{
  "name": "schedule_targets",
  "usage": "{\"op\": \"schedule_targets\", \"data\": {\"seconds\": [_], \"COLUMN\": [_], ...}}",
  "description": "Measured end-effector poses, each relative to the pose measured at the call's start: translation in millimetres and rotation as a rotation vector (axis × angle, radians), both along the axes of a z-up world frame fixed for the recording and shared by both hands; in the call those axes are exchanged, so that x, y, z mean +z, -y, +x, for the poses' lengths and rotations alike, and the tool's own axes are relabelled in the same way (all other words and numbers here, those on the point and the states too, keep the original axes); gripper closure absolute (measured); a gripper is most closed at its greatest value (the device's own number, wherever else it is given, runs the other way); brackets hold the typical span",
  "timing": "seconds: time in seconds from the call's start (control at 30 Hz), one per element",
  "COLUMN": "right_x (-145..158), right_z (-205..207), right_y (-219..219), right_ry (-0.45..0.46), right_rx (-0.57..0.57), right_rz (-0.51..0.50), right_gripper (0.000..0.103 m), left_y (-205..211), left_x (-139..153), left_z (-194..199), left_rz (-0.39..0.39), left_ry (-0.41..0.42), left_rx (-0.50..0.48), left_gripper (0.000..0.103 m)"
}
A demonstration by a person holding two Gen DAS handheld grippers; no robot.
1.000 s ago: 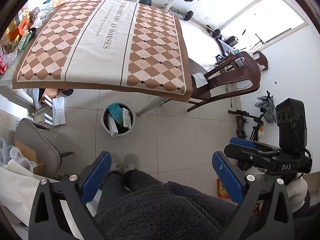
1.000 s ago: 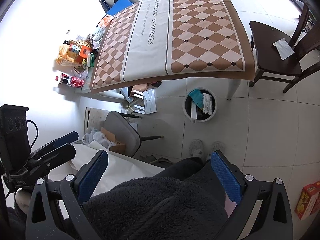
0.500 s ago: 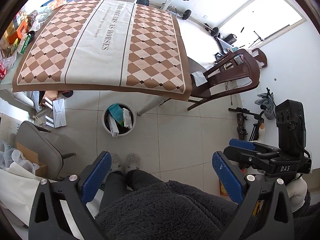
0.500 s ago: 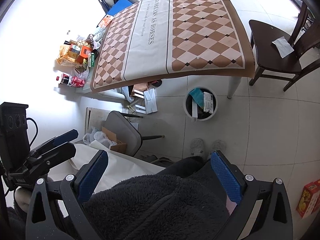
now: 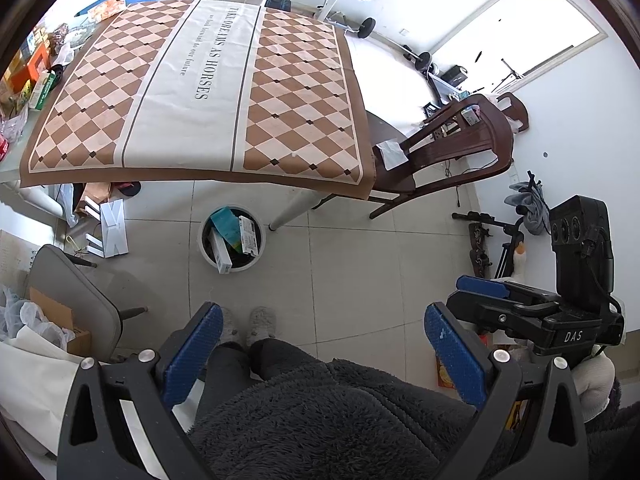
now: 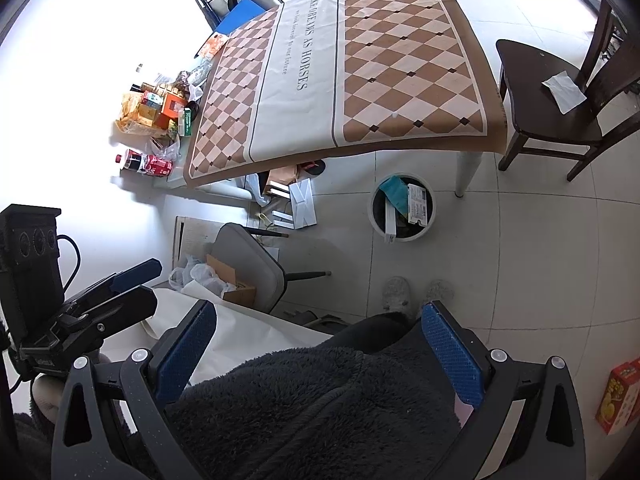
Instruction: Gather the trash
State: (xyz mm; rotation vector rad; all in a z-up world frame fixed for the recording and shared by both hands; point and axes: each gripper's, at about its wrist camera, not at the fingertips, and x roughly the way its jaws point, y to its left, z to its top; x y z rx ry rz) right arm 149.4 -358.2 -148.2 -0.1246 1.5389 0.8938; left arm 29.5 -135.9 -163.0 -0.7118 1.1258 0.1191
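A white round bin [image 5: 232, 240] [image 6: 403, 212] stands on the floor by the table's front leg, with a teal packet and white cartons sticking out of it. The table [image 5: 192, 92] [image 6: 340, 76] under a brown diamond cloth carries nothing on the cloth itself. My left gripper [image 5: 322, 344] is held high and close to the person's dark fleece, open and holding nothing. My right gripper [image 6: 320, 340] is likewise open and holds nothing. Each gripper appears at the edge of the other's view. A white tissue [image 5: 392, 154] [image 6: 564, 86] lies on the dark wooden chair seat.
Snack boxes and a red bottle [image 6: 146, 164] crowd the ledge left of the table. A grey chair [image 6: 256, 268], a cardboard box and white letter shapes [image 5: 112, 228] lie on the floor at left. A red-yellow box [image 6: 618, 396] sits on the floor right. The person's slippers [image 5: 250, 326] stand below the bin.
Both grippers have drifted slightly, so the table and bin sit a little differently in view. Both grippers are as wide as before.
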Motion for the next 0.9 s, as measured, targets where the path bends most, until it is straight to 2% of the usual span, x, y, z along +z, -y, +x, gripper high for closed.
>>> {"op": "schedule_targets", "data": {"seconds": [0.9], "right_x": [7.9], "right_z": [-3.1], "right_y": [4.8], "right_ry": [0.001], "right_rx": [-0.004], "right_rz": [0.008], "right_gripper": [0.000], "left_y": [1.1], "left_x": [0.2], "left_z": [1.4], "left_rz": [0.004], "left_ry": [0.004], "left_rx": [-0.001], "left_gripper": [0.000]}}
